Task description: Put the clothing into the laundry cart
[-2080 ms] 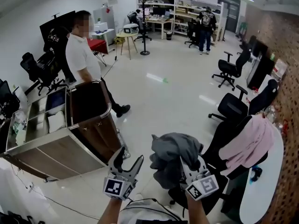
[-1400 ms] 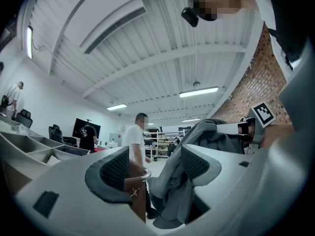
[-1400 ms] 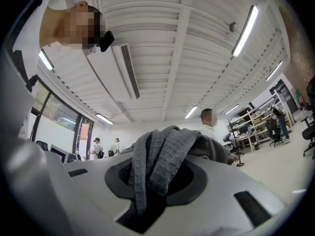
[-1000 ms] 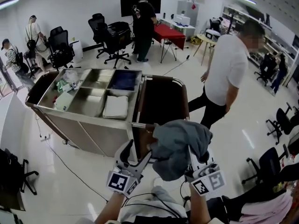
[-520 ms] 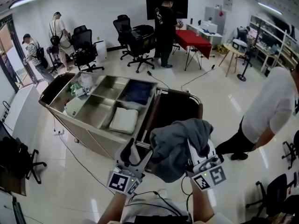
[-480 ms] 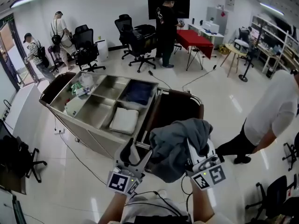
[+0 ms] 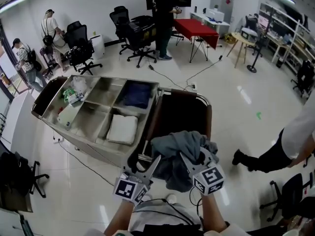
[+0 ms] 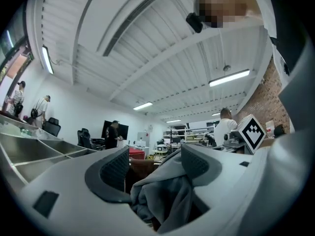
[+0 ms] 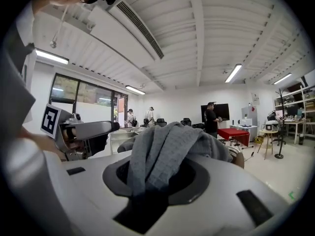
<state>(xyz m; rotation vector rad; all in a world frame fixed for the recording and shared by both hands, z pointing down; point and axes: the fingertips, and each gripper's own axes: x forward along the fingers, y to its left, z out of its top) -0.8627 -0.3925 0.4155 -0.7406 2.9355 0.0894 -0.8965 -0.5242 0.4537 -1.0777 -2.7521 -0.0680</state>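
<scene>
A grey garment [image 7: 179, 154] hangs bunched from my right gripper [image 7: 194, 157], just above the near rim of the laundry cart's dark bag [image 7: 179, 117]. In the right gripper view the cloth [image 9: 167, 146] rises between the two pads [image 9: 206, 178], which still press on it while the jaws are opening. My left gripper [image 7: 142, 162] stands open right beside the garment's left side, nothing pinched. In the left gripper view the grey cloth [image 8: 162, 200] shows low between and beyond the spread pads [image 8: 115, 168].
The cart's steel top [image 7: 88, 112] to the left holds a folded white towel [image 7: 122, 128], a blue cloth [image 7: 135, 95] and small items. A person [image 7: 290, 141] stands at the right edge. Office chairs [image 7: 133, 33], a red table [image 7: 197, 31] and other people stand further back.
The garment and both grippers have come down and closer to the bag's near rim. The person at the right has shifted further out of the head view.
</scene>
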